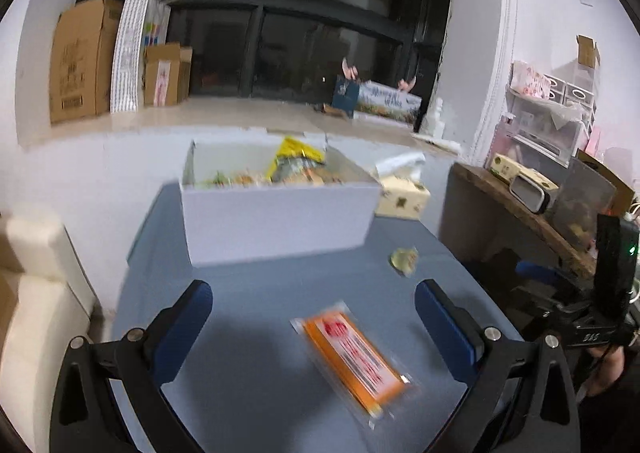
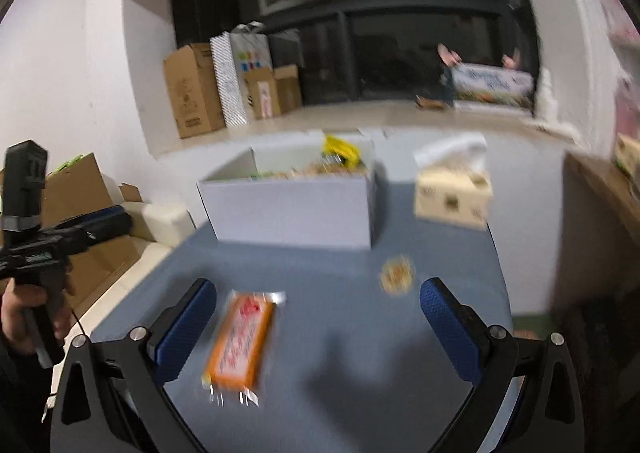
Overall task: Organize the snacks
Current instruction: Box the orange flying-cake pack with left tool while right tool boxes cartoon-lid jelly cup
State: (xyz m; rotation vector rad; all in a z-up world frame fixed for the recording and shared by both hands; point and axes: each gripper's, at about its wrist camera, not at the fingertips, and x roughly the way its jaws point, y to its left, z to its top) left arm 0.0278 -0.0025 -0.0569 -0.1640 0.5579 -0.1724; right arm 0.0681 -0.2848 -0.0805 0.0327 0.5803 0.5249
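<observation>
An orange snack packet [image 1: 354,357] lies flat on the blue table [image 1: 256,293]; it also shows in the right wrist view [image 2: 240,341]. A small round wrapped snack [image 1: 404,259] lies further right, and shows in the right wrist view [image 2: 397,274]. A white box [image 1: 276,213] at the table's far side holds several snacks, one in a yellow bag [image 1: 298,159]; the box shows in the right wrist view too [image 2: 296,209]. My left gripper [image 1: 314,307] is open and empty above the table, with the orange packet between its fingers. My right gripper [image 2: 318,307] is open and empty, with the packet by its left finger.
A cream tissue box [image 2: 454,193] stands right of the white box, also in the left wrist view [image 1: 402,199]. A wooden shelf [image 1: 520,209] with clutter is at the right. A cream sofa [image 1: 32,293] is left of the table. Cardboard boxes [image 1: 84,61] stand on the window ledge.
</observation>
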